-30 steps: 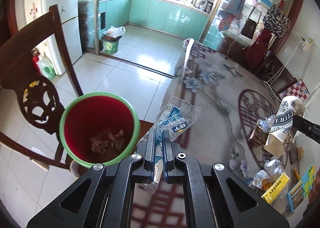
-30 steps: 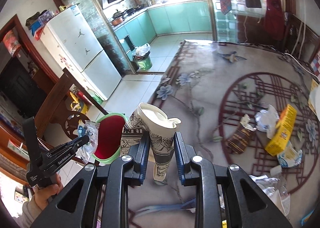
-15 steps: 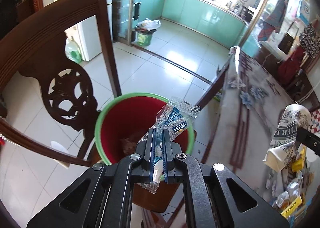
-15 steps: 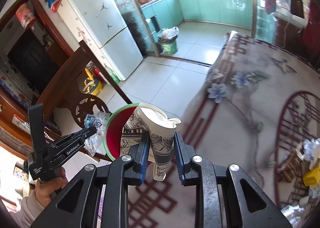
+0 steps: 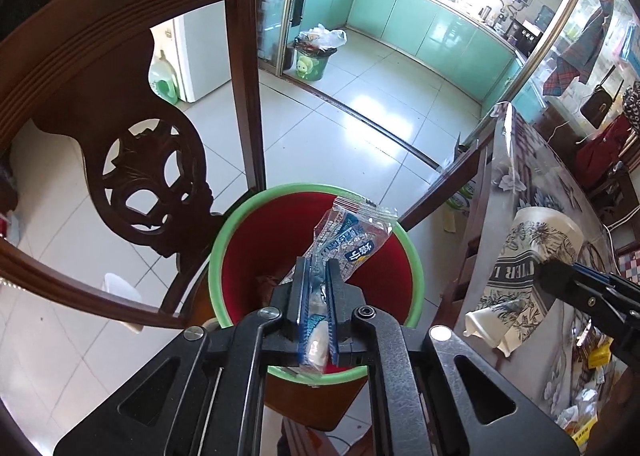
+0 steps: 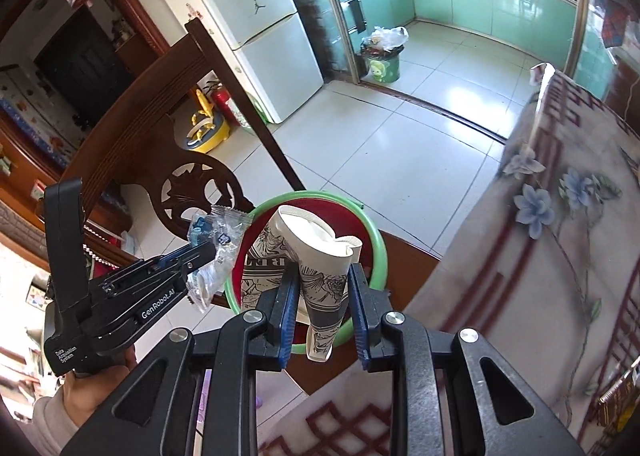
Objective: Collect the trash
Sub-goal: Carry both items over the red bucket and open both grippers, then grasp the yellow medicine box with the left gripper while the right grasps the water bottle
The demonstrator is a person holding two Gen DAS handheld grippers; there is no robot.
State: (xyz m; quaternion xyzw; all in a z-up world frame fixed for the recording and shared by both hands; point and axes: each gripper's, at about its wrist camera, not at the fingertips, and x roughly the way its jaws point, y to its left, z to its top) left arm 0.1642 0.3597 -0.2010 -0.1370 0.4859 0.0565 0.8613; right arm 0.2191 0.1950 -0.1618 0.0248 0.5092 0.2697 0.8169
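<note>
We have carried both pieces from the table to the red bin (image 5: 224,252). Our left gripper (image 5: 315,280) still grasps the wrapper (image 5: 352,236) over its mouth; our right gripper (image 6: 322,288) clenches the crushed cup (image 6: 320,256) beside, ready to drop.

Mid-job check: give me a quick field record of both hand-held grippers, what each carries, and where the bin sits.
left hand-held gripper: shut on clear snack wrapper, held over the bin opening
right hand-held gripper: shut on crushed paper cup, held above the bin's near rim
bin: red inside, green rim, standing on the wooden chair seat beside the table
bin contents: some scraps at the bottom, kind not clear
items released: none yet, both pieces gripped
</note>
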